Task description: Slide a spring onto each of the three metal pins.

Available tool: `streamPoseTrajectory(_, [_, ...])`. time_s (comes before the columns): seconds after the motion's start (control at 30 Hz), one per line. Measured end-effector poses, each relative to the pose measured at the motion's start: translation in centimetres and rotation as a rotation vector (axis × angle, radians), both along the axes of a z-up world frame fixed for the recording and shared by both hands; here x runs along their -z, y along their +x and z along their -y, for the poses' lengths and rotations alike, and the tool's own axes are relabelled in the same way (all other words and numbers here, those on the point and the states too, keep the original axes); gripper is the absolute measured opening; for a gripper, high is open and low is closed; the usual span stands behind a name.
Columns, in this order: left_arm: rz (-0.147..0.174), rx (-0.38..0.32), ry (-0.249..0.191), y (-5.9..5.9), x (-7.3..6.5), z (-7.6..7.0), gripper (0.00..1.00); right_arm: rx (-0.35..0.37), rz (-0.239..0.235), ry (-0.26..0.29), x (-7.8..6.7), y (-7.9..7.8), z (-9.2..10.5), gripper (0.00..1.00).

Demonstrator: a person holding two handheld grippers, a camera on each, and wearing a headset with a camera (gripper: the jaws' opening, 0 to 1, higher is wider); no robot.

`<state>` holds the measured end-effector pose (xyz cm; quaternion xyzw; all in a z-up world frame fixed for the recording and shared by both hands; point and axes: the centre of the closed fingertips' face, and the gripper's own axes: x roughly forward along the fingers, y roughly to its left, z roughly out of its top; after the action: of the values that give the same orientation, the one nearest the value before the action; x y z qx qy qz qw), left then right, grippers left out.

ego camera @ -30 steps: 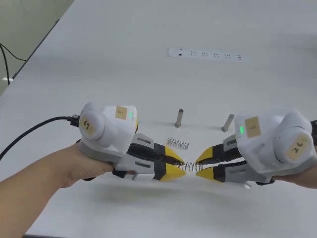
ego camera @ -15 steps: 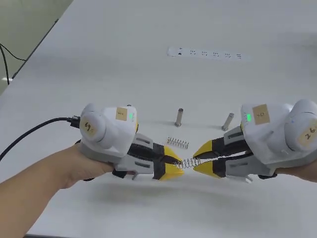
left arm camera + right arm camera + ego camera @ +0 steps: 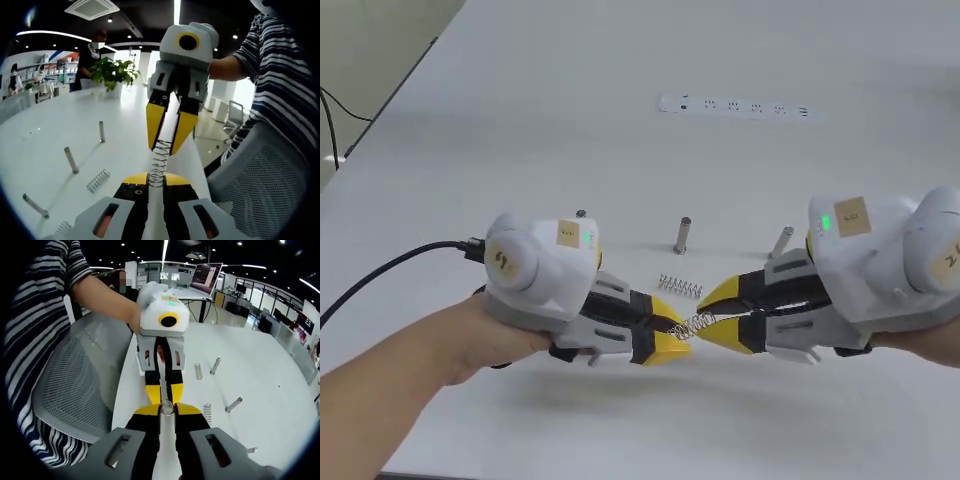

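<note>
Head view has the held spring (image 3: 692, 323) bridging the two tools on the near side of the centre pin (image 3: 682, 236), lifted clear of the table (image 3: 620, 60). The left gripper (image 3: 676, 332) has its yellow jaws pinched tight on one end. The right gripper (image 3: 708, 318) has its jaws narrowed onto the other end, with a sliver of gap behind the tips. The coil's long axis therefore runs jaw to jaw, roughly level, crosswise to the centre pin, which stands upright.

My reading is that the coming move turns on this: the spring has to be swung upright with one end freed before it can drop over a pin, so one gripper must let go first.

A loose spring (image 3: 679, 288) lies flat between the centre pin and the held one. To the right of the centre pin stands a second pin (image 3: 782, 242), nearer the right gripper. To its left, the tip of a third pin (image 3: 581, 214) peeks over the left gripper's casing. No spring sits on what shows of the three. Well beyond the centre pin lies a power strip (image 3: 735, 108) with no legible lettering.

Each gripper carries a round sticker with a handwritten mark and a tan label. The left mark cannot be read surely, the right one is cut by the frame edge, and the tan print is too small to read
</note>
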<state>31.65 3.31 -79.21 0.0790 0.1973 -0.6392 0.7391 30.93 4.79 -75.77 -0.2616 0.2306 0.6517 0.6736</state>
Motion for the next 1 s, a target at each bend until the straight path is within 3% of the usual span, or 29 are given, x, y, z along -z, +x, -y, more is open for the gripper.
streamPoseTrajectory(0.5, [0.004,-0.002,0.0,0.0,-0.2,0.5,0.02,0.009,0.033,0.081,-0.8,-0.1,-1.4,0.07])
streamPoseTrajectory(1.0, [-0.01,-0.059,-0.017,0.7,-0.4,0.2,0.03,-0.007,0.091,0.09,-1.0,0.4,-1.7,0.07])
